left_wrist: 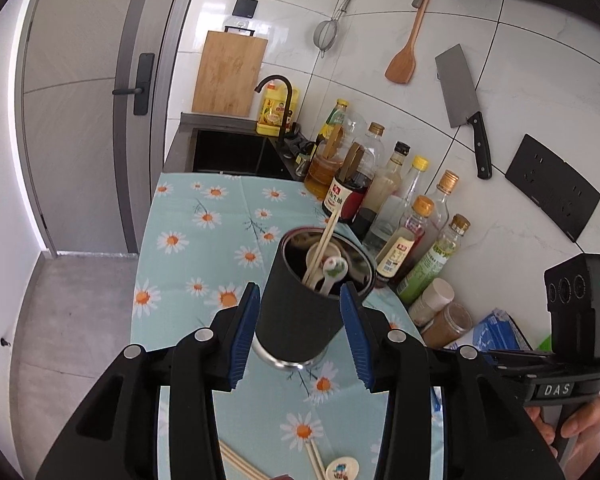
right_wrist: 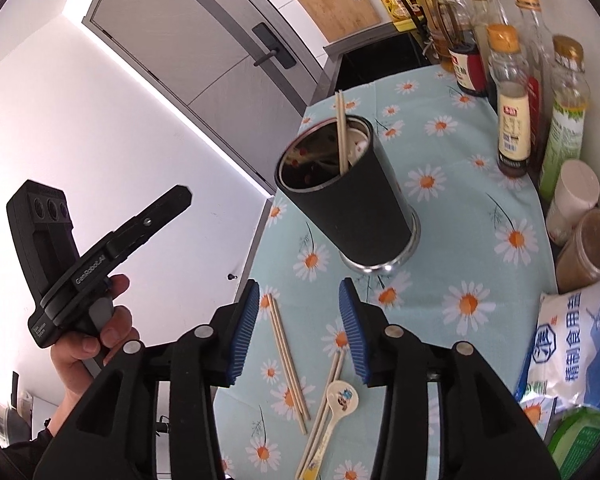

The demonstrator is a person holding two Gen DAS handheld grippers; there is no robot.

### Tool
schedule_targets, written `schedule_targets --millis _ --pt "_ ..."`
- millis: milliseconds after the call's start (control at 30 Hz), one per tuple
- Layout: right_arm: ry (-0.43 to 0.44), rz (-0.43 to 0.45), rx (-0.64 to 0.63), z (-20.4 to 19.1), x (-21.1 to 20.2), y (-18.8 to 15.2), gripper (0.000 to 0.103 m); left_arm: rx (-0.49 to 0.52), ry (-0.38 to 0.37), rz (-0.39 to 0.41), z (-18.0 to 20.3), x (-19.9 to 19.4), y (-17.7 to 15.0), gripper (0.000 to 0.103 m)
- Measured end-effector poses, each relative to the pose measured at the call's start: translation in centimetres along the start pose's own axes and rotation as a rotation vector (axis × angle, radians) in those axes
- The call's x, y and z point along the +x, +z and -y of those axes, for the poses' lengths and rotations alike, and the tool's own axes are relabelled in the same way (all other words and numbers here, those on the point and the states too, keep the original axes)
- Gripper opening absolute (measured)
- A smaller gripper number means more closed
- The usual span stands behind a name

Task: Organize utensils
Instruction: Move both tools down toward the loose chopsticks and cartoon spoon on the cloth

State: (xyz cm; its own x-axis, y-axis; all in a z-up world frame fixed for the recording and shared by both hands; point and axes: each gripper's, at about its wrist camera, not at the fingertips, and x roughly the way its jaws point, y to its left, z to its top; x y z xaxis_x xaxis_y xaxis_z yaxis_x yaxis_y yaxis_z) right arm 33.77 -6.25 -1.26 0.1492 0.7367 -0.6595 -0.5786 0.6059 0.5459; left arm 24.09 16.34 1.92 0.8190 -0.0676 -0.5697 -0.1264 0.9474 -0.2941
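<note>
A black cylindrical utensil cup (left_wrist: 300,312) stands on the daisy-print cloth (left_wrist: 204,248), with chopsticks (left_wrist: 324,240) and a white spoon (left_wrist: 334,272) inside. My left gripper (left_wrist: 300,300) is open; the cup shows beyond its blue pads, apart from them. In the right wrist view the same cup (right_wrist: 352,204) stands ahead of my right gripper (right_wrist: 300,300), which is open with nothing between its fingers. Under it lie a loose pair of chopsticks (right_wrist: 286,356), a second pair (right_wrist: 324,396) and a cartoon-print spoon (right_wrist: 340,400) on the cloth.
Sauce and oil bottles (left_wrist: 380,200) line the tiled wall on the right, with jars (right_wrist: 588,244) and a salt bag (right_wrist: 576,352) nearer. A black sink (left_wrist: 236,152) with a faucet lies beyond the cloth. A cleaver (left_wrist: 460,92) hangs on the wall. The counter's left edge drops to the floor.
</note>
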Motion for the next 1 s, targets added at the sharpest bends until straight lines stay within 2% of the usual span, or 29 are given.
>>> schedule_targets --millis 167,233,533,1000 --pt "-0.009 -0.02 0.024 1.2 0.1 -1.8 0.052 -0.026 -0.017 -0.042 -0.8 -0.3 -2.4 0.043" --pt "-0.011 -0.033 0.032 1.6 0.2 -2.5 0.052 -0.037 -0.018 -0.057 -1.1 -0.2 -3.3 0.047" --pt "-0.003 -0.112 0.074 3.0 1.9 -5.7 0.052 -0.132 -0.034 -0.141 -2.6 0.2 -7.9 0.047" --pt "-0.011 -0.222 0.134 4.8 4.9 -9.1 0.052 -0.235 -0.044 -0.243 -4.2 1.4 -12.2 0.047"
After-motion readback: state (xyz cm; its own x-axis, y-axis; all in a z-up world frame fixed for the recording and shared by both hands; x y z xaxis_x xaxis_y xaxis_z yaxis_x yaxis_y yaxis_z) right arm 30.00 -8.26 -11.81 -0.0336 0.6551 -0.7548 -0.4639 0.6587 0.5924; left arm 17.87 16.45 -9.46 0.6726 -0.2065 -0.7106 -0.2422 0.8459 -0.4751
